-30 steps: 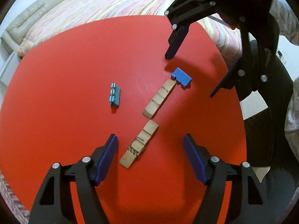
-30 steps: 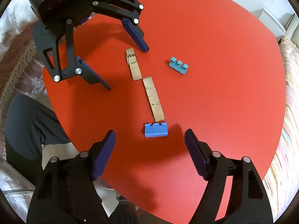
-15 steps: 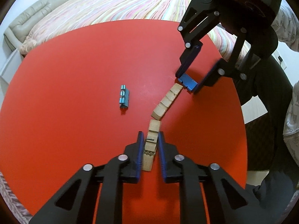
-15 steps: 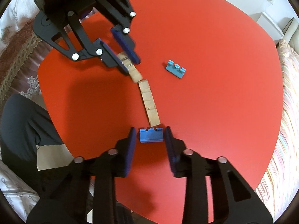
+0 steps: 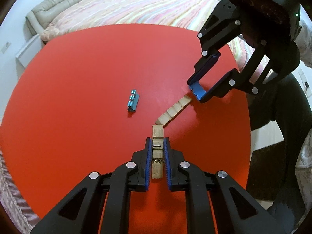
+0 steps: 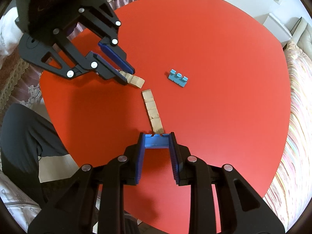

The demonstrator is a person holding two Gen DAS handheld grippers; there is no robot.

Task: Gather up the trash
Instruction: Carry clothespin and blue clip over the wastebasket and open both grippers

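Red laminate covers the round surface [image 5: 78,97], which stands beside a bed [image 5: 126,5] with a striped cover. Left tool [image 5: 157,152] has its blue pads pressed on both sides of a wooden clothespin half [image 5: 157,146] carrying a wire spring, lying on the surface. Right tool [image 6: 156,142] is clamped on a dark blue plastic piece [image 6: 156,141], gripping it by its two ends. Between the two tools lies a second wooden clothespin half [image 6: 152,111], its one end just beside the blue piece. A light blue plastic piece [image 5: 133,103] lies well apart from them, alone on the surface.
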